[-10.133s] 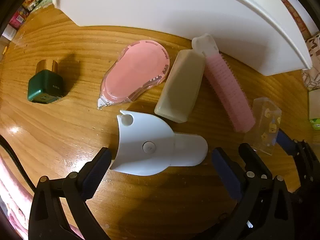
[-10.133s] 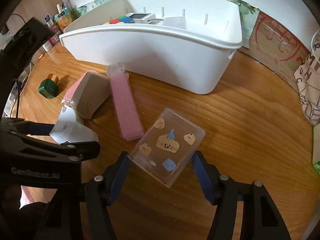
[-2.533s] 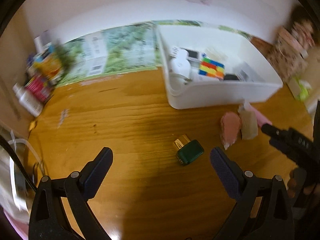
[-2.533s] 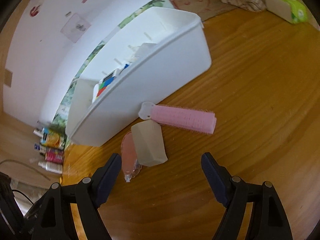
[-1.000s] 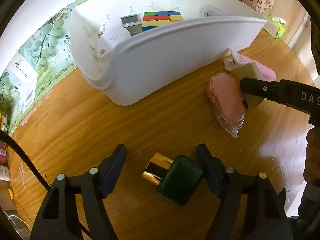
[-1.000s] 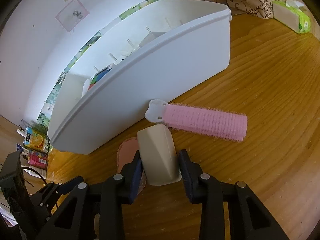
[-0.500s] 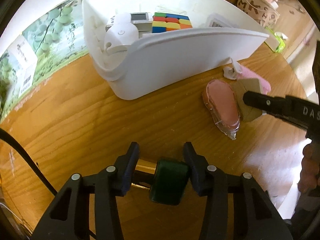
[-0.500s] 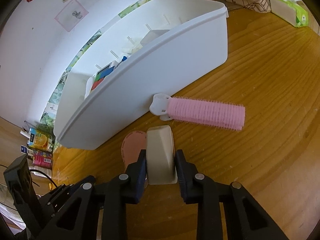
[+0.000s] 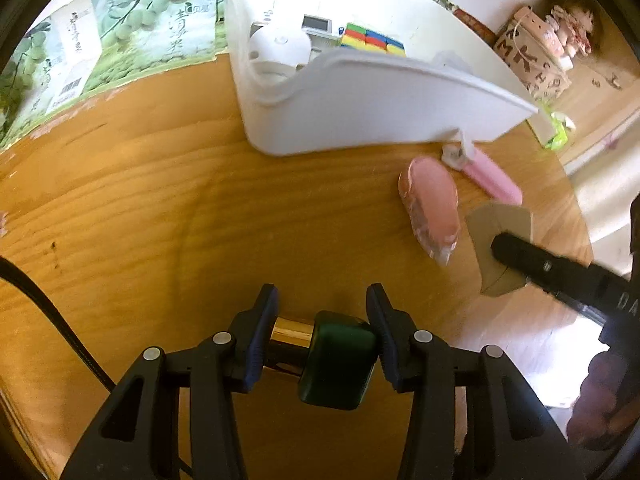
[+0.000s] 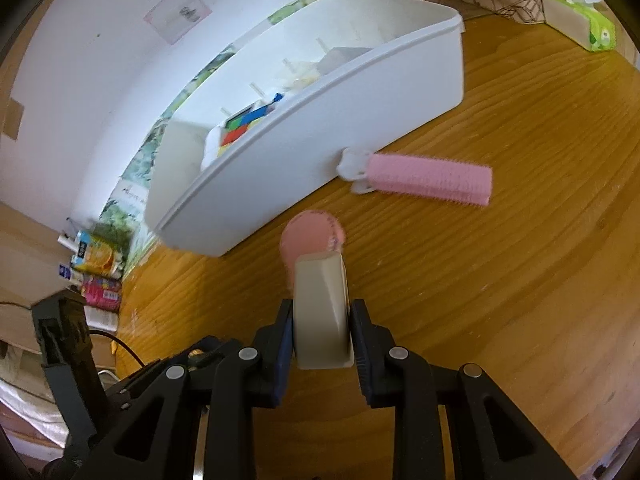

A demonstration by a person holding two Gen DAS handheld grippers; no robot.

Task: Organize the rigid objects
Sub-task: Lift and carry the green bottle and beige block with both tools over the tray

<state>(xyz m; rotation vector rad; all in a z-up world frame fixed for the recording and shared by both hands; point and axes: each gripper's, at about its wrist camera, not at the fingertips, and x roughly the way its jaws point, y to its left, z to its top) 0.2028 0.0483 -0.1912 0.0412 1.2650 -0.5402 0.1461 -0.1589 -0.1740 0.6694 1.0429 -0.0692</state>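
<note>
On the wooden surface (image 9: 140, 208), the left gripper (image 9: 322, 320) is seen closed on a small green bottle with a gold cap (image 9: 336, 356), which is clamped sideways between the pads, cap against one pad and body against the other; whether it is clear of the wood cannot be told. Toward the far edge of the surface a white storage bin (image 9: 360, 108) is placed, and several things are already held in it: a white handheld device (image 9: 276, 52), a colour cube (image 9: 372, 38) and a small device with a screen (image 9: 316, 24). Just in front of the bin, a pink correction-tape dispenser (image 9: 432, 204) and a pink hair roller (image 10: 428, 178) are left lying on the surface, the roller's white end touching the bin wall. Furthest right, the right gripper (image 10: 320, 328) is closed on a beige box-shaped case (image 10: 320, 312), held on its narrow sides and apparently lifted clear of the wood.

The task is judged to be partly done: some items are binned, two are gripped and presumably bound for the bin, and two are yet to be picked up.
</note>
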